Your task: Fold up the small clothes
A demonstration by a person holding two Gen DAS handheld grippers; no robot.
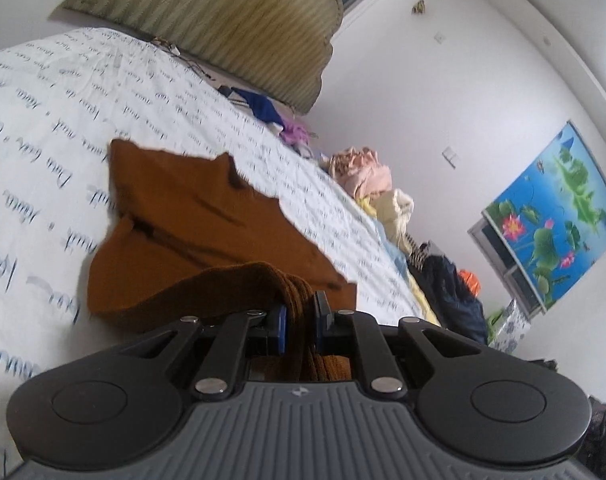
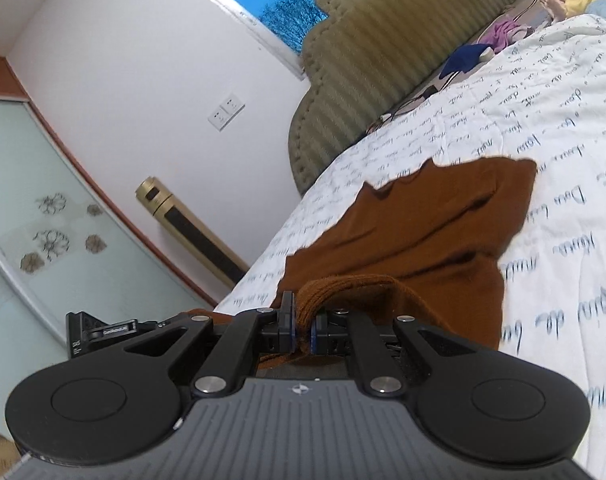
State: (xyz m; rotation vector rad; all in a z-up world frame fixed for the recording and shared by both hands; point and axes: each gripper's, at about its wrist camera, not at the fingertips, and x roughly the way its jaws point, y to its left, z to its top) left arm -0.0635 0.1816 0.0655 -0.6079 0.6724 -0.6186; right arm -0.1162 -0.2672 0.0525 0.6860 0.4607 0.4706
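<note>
A brown knitted garment point(image 1: 191, 220) lies spread on the white bedsheet with script print point(image 1: 43, 128). My left gripper point(image 1: 301, 320) is shut on the garment's thick ribbed edge, which bunches between the blue pads. In the right wrist view the same brown garment point(image 2: 423, 228) lies on the bedsheet point(image 2: 563, 160). My right gripper point(image 2: 302, 326) is shut on another part of its ribbed edge. The edge arcs up from each gripper and the rest drapes down onto the bed.
A padded olive headboard point(image 1: 239, 24) stands at the bed's far end. A pile of clothes point(image 1: 367, 176) lies along the bed's edge by the wall. A gold tower appliance point(image 2: 191, 224) stands on the floor next to a glass-door wardrobe point(image 2: 31, 208).
</note>
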